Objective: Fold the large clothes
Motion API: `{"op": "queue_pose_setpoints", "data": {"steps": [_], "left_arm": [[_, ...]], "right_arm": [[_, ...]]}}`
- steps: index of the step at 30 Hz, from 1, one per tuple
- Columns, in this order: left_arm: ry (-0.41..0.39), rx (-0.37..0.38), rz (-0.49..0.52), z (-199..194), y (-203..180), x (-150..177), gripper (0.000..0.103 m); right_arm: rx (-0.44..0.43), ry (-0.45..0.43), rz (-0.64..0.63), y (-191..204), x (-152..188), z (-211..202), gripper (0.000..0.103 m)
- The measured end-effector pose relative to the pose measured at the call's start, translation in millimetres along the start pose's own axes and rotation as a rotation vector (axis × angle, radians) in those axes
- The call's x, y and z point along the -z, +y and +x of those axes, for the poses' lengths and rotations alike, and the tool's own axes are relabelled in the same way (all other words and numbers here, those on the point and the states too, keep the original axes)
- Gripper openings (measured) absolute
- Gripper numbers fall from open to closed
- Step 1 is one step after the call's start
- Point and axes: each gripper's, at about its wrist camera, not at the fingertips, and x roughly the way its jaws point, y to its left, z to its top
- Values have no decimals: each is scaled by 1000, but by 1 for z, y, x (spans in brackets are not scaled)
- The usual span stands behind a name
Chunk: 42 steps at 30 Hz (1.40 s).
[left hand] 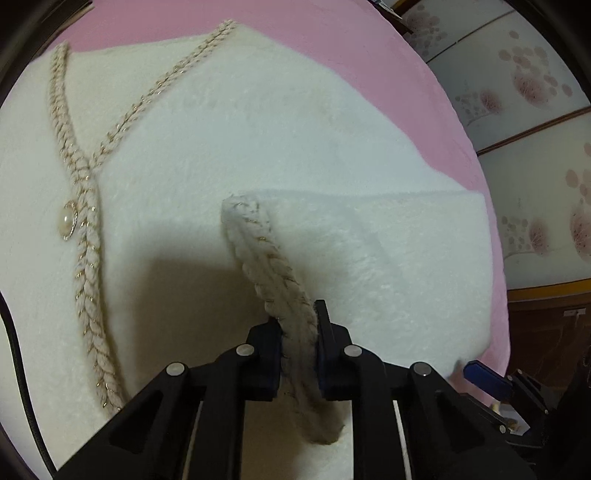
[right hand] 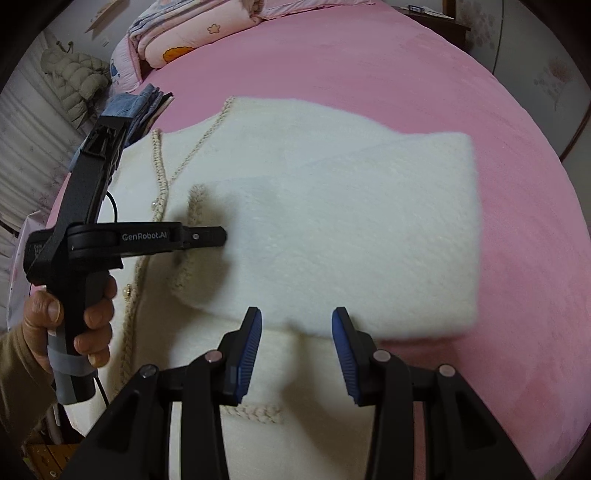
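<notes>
Nearest in the left wrist view, the left gripper (left hand: 299, 343) has its fingers pinched on the braided cuff (left hand: 273, 273) of a sleeve (left hand: 369, 251). In the right wrist view the right gripper (right hand: 296, 347) hovers low over the cloth with its fingers spread wide and nothing between them.

Beyond them the cream cardigan (right hand: 295, 155) lies front up on the pink bed (right hand: 369, 55), braid trim (left hand: 85, 258) and a pearl button (left hand: 67, 221) running down its front. The sleeve is laid across the chest, its cuff near the front opening and not yet let go.

By my reading the fold is at an early stage: one sleeve is brought in; the other side of the cardigan is out of view, and the body looks not yet folded up.

The only clear writing is "GenRobot.AI" on the left gripper's side; a small label behind it is too blurred to read. Farther off, at the bed's head, are folded quilts (right hand: 177, 33) and a blue garment (right hand: 144, 99).
</notes>
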Motion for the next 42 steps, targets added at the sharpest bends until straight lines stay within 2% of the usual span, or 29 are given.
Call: {"op": "queue_pose_setpoints", "data": {"steps": [5,11,15,19,22,26,30,35,42], "left_arm": [[-96,-59,87,-28,-29,-11,11],[-328,-72,137,-116,-47,-27,11],[-479,-112,129,-175,-35,-36,11],[-555,-182,87,-205,-7,-36,11],[-548,-236,28,-206,16,-36,11],[-490,-263,-38,-189,50,-26,11],[-442,-289,-74,-170,78,-14,11],[-398,-286,-148,-149,107,-2,11],[-370,-269,-195,-133,124,10,11]], "right_arm": [[18,-7,48,-16,5,-7,40],[34,-22,74,-25,8,-11,40],[69,-21,78,-29,10,-5,50],[129,-27,63,-29,5,9,50],[155,-44,52,-25,-6,21,50],[213,-64,25,-15,-24,36,50],[226,-65,10,-6,-34,43,50],[273,-51,-13,4,-35,52,50],[255,-23,16,-1,-40,54,50]]}}
